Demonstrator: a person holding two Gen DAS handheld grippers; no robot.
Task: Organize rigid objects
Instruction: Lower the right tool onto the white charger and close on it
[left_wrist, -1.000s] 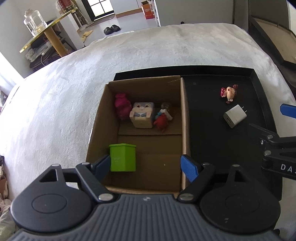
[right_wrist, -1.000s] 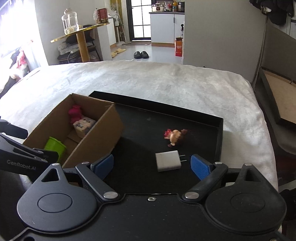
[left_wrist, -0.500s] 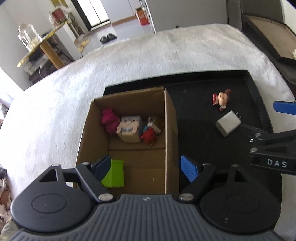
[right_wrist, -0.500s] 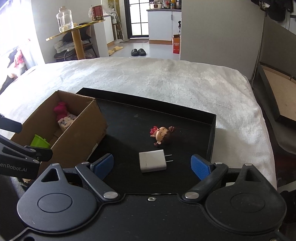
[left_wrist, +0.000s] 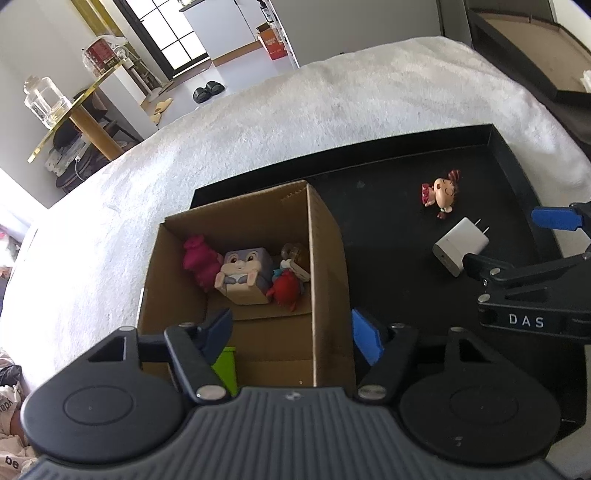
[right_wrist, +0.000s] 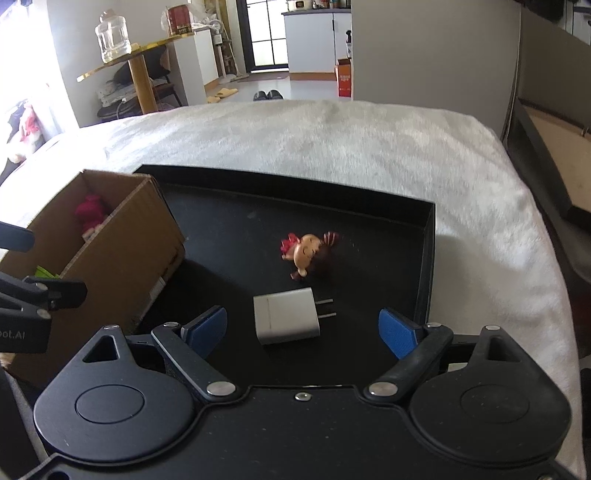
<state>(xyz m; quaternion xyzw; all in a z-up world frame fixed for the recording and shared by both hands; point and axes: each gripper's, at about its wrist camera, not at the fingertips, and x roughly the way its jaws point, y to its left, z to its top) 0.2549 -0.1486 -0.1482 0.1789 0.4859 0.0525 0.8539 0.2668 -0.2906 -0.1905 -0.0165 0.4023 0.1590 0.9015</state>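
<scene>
"das" marks the right gripper (right_wrist: 302, 326), closing around the untouched white charger (right_wrist: 286, 320); left gripper (left_wrist: 291, 338) closing, empty.

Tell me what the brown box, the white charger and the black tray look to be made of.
Box: corrugated cardboard, matte brown; fluting shows along its cut top edge.
Charger: likely hard plastic, smooth satin white, crisp edges, with two metal-looking prongs.
Tray: unclear; thin, stiff, upright black walls suggest plastic or coated metal, and the floor looks matte and slightly dusty.
</scene>
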